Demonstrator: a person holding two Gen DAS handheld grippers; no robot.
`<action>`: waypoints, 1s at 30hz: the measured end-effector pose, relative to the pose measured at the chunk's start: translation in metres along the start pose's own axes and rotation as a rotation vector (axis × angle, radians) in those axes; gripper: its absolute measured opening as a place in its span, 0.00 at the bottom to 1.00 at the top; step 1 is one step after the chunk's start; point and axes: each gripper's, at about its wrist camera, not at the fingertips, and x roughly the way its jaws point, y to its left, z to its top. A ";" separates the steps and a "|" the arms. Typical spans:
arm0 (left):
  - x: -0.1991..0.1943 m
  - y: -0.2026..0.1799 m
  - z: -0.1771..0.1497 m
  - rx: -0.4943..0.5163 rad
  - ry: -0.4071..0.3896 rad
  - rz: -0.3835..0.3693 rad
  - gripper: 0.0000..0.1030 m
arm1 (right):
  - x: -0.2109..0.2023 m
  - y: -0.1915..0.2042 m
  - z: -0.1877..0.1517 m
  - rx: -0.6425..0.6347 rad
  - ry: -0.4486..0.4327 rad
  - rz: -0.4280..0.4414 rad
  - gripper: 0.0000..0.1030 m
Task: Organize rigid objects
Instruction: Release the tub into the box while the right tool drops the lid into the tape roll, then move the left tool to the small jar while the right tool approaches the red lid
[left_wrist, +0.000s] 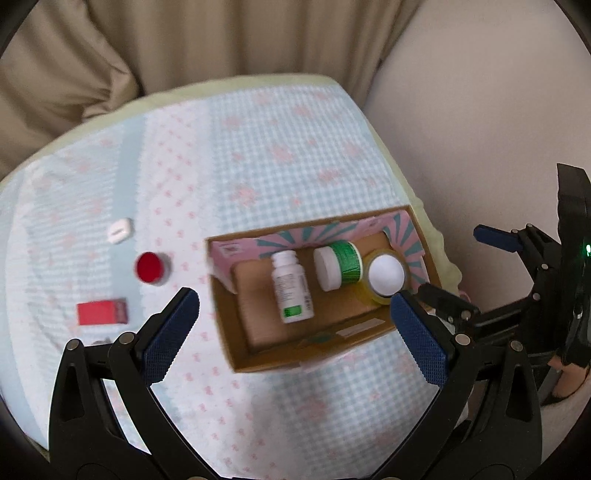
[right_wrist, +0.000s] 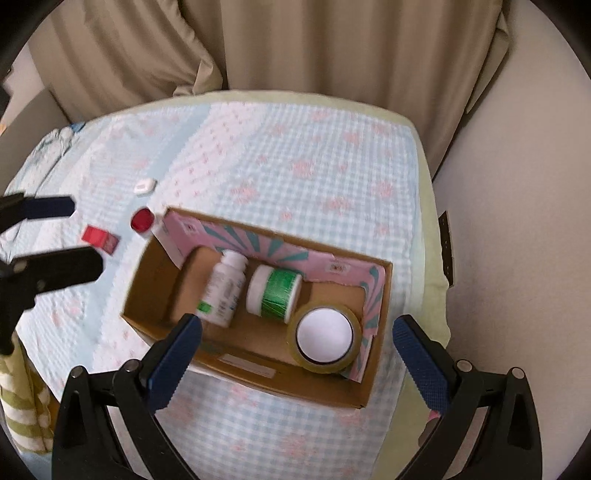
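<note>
Sorting the rigid bits into the cardboard box (right_wrist: 255, 373), with three already inside.

White bottle (right_wrist: 225, 291), green jar (right_wrist: 275, 293) and tape roll (right_wrist: 325, 338) lie side by side; red cap (left_wrist: 149, 267), red box (left_wrist: 101, 312) and white case (left_wrist: 120, 229) wait outside on the cloth (left_wrist: 280, 155). Both my left gripper (left_wrist: 295, 317) and right gripper (right_wrist: 297, 349) hover above, wide open, holding nothing.

Checked cloth-covered table (right_wrist: 303, 155) bearing a cardboard box (right_wrist: 258, 376) at centre; red cap (right_wrist: 142, 219), red box (right_wrist: 96, 236) and white case (right_wrist: 144, 186) lie toward 10 o'clock.
</note>
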 end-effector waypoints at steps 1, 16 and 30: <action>-0.010 0.006 -0.003 -0.011 -0.016 0.012 1.00 | -0.008 0.006 0.004 0.005 -0.017 0.007 1.00; -0.132 0.144 -0.057 -0.249 -0.145 0.194 1.00 | -0.075 0.119 0.060 -0.066 -0.158 0.107 1.00; -0.113 0.274 -0.131 -0.610 -0.103 0.330 1.00 | -0.018 0.225 0.109 -0.128 -0.121 0.151 1.00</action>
